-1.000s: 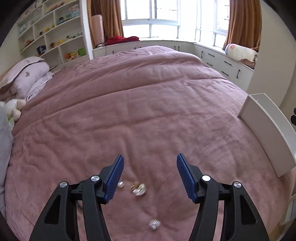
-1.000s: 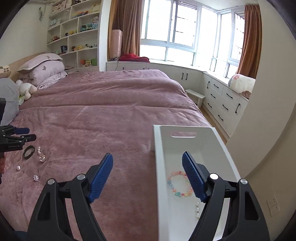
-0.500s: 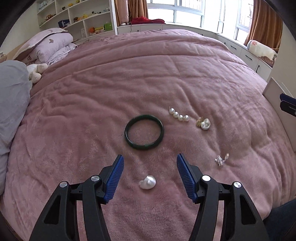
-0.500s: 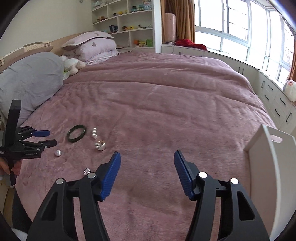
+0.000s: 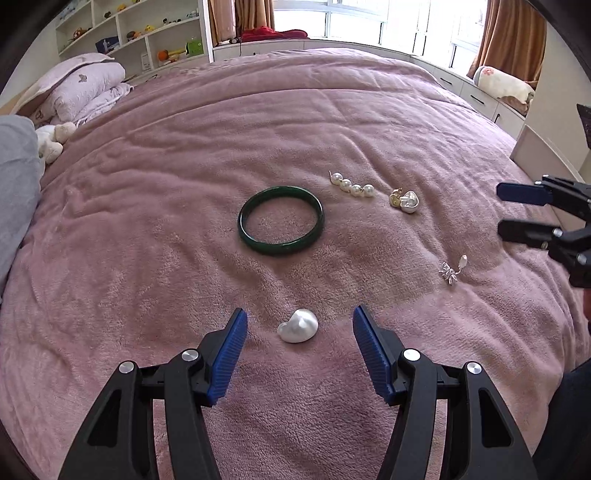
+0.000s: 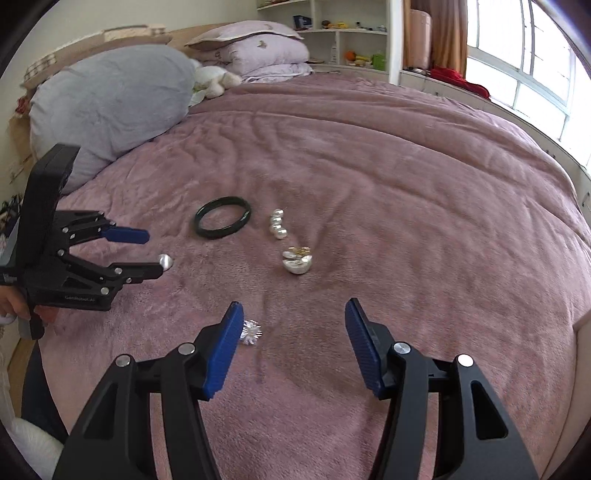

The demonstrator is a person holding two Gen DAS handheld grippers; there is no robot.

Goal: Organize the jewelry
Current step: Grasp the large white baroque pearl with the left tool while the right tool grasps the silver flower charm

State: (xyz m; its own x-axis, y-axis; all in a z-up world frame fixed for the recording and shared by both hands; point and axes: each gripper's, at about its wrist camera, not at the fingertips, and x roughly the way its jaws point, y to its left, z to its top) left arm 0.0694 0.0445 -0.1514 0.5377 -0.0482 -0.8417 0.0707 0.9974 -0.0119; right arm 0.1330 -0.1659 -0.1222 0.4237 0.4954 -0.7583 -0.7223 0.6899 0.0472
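Jewelry lies on the pink bedspread (image 5: 184, 166). A white baroque pearl (image 5: 297, 325) sits between the fingers of my open left gripper (image 5: 298, 334). Beyond it lie a dark green bangle (image 5: 280, 220), a row of pearls (image 5: 352, 187), a gold and pearl earring (image 5: 404, 200) and a silver flower earring (image 5: 451, 271). In the right wrist view my open right gripper (image 6: 293, 336) hovers over the bed with the silver flower earring (image 6: 251, 331) by its left finger; the bangle (image 6: 222, 217), pearl row (image 6: 277, 223) and gold earring (image 6: 297, 260) lie ahead. The left gripper (image 6: 146, 251) shows at left.
A grey pillow (image 6: 107, 99) and lilac pillows (image 6: 255, 48) lie at the bed's head with a plush toy (image 6: 214, 79). A white tray's edge (image 5: 543, 155) stands at the bed's right side. Shelves (image 5: 147, 33) and windows line the far walls.
Both grippers swung left from the white tray toward the jewelry. My left gripper came closer, so the baroque pearl now lies between its fingers. My right gripper now faces the silver earring.
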